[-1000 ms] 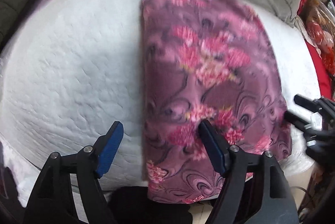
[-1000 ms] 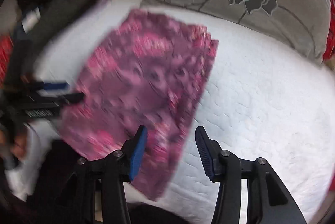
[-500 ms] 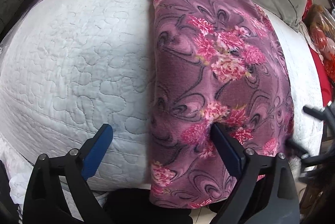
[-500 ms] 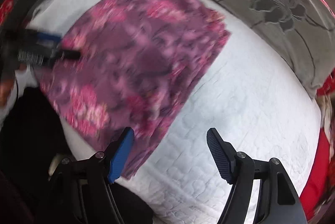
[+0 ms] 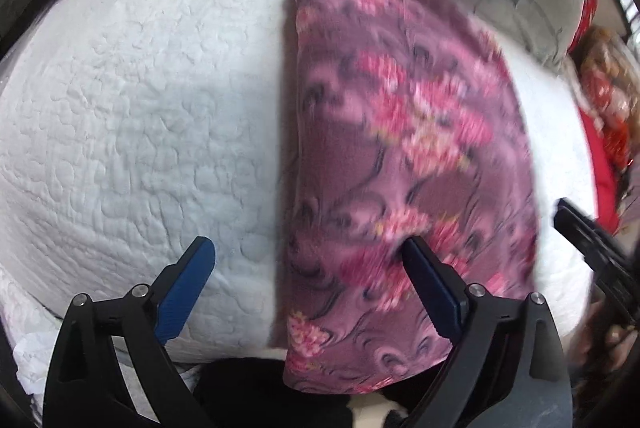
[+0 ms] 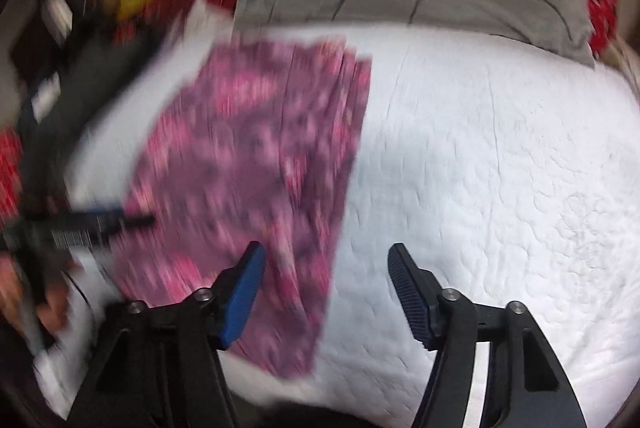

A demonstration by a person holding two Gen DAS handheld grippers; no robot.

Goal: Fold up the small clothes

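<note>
Purple floral garment (image 5: 408, 164) lies folded lengthwise on white quilted bed (image 5: 140, 108). My left hand-held gripper (image 5: 310, 268) spread wide, straddling its left edge, empty. Right hand-held gripper (image 6: 326, 268) closing over right edge, nothing pinched. Risk: catching one layer only, fold peels open.

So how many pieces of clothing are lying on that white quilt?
1: a purple floral garment lying folded on the white quilt, hanging over its near edge. Others may lie out of view.

Left tongs (image 5: 306, 260) with black angular arms, ribbed blue pads, silver screws, right tongs (image 6: 326, 264) built alike
</note>
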